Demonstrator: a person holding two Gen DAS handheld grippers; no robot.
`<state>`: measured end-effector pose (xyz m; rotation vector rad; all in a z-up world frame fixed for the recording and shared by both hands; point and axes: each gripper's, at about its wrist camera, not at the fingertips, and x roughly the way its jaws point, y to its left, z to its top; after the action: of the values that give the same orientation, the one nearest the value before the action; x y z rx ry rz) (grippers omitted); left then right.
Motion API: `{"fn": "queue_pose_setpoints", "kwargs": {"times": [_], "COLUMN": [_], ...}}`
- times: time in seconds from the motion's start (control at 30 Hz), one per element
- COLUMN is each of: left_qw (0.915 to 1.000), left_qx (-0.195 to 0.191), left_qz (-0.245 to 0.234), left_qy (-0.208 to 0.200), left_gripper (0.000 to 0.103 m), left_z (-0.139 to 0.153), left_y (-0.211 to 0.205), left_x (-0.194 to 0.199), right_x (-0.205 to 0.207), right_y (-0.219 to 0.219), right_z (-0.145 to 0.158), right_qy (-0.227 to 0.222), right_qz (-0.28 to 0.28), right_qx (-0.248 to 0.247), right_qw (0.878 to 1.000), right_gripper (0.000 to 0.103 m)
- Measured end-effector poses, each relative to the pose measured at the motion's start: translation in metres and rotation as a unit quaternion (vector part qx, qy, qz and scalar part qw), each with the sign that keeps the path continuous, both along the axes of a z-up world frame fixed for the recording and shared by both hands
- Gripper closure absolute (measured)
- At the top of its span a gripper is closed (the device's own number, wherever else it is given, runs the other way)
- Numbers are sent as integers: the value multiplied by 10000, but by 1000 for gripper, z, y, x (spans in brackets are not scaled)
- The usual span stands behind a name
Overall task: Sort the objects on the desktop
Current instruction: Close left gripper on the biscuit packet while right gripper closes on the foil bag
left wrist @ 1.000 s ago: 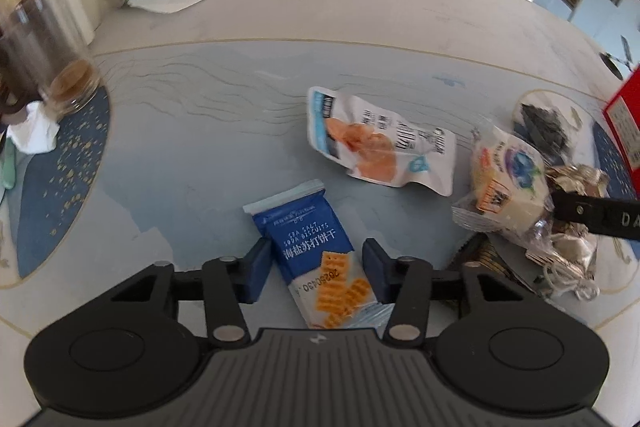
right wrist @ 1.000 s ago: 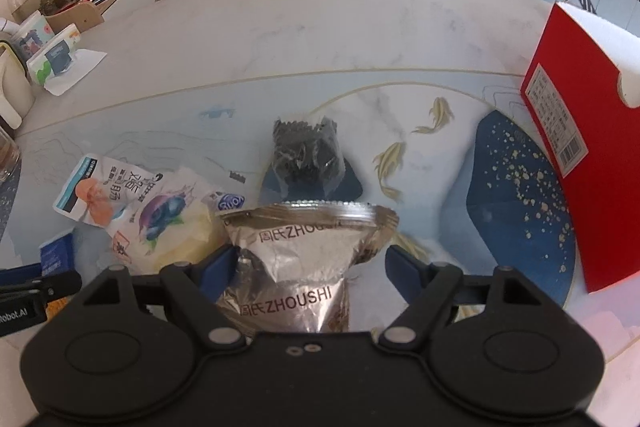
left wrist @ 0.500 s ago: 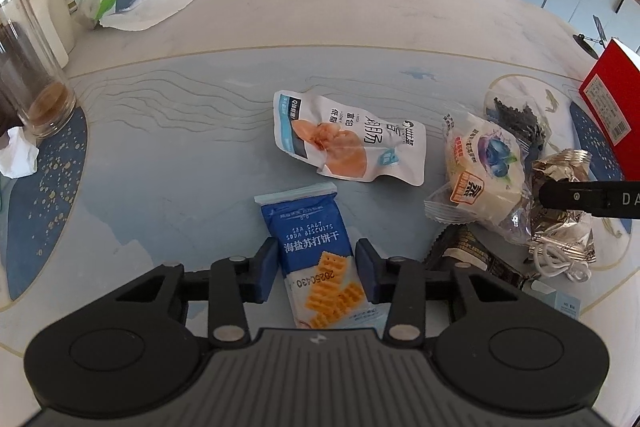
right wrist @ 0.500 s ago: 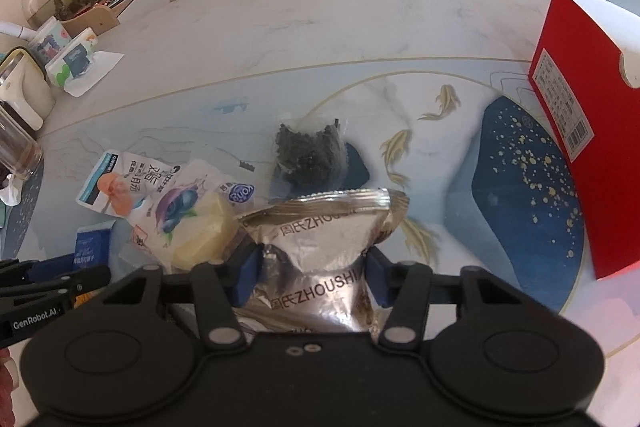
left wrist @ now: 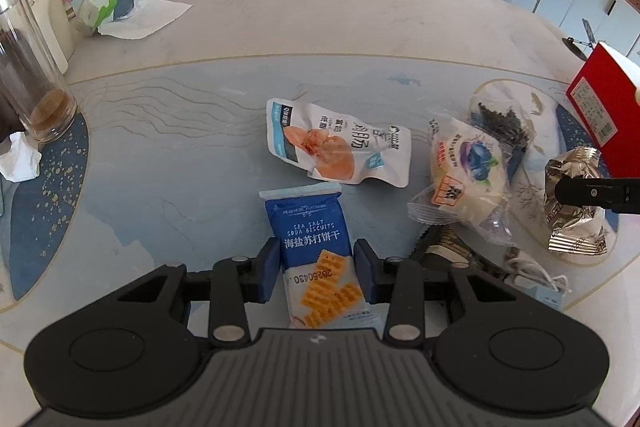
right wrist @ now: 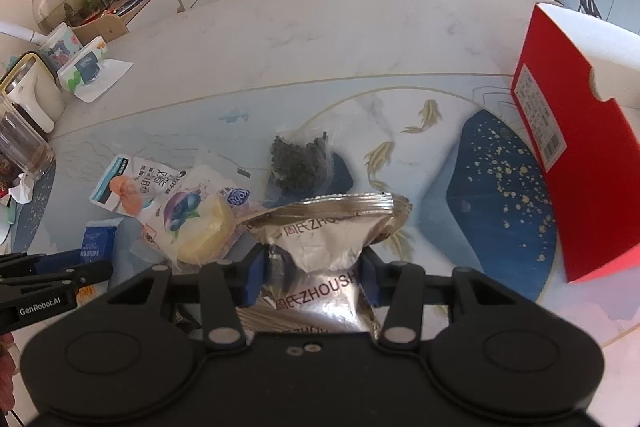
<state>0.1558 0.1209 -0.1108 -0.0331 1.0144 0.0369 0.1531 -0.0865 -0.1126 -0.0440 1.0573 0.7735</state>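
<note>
On the table [left wrist: 360, 11]: snack packets scattered over a blue patterned mat.
Left gripper [left wrist: 316, 269]: clamped on the blue biscuit packet [left wrist: 310, 235], which lies flat on the mat, pads pressing both long edges.
Right gripper [right wrist: 312, 277]: jaws have just been closing; now pinching the silver foil bag [right wrist: 320, 247], which is creased at the grip.
Nearby: white packet [left wrist: 340, 143] beyond the biscuits; blueberry bun [right wrist: 192, 223] left of the foil bag; red box [right wrist: 576, 155] at right.

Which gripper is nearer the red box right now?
Right. The right gripper, clamped on the silver pouch, sits just left of the red box. The left gripper, gripping the blue biscuit pack, is farther left, past the snack pile.
</note>
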Motion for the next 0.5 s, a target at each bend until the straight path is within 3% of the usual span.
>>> {"fn": "queue_pose_setpoints", "kwargs": {"times": [0.5], "left_qw": [9994], "left_qx": [-204], "left_qz": [-241], "left_qy": [-141], "left_gripper": [65], "left_z": [30], "left_y": [-18], "left_x": [-20], "right_x": [-1], "right_y": [-38], "right_z": [27], "right_qy": [-70], "right_qz": [-39], "right_qx": [291], "right_qw": [9995], "right_gripper": [57]}}
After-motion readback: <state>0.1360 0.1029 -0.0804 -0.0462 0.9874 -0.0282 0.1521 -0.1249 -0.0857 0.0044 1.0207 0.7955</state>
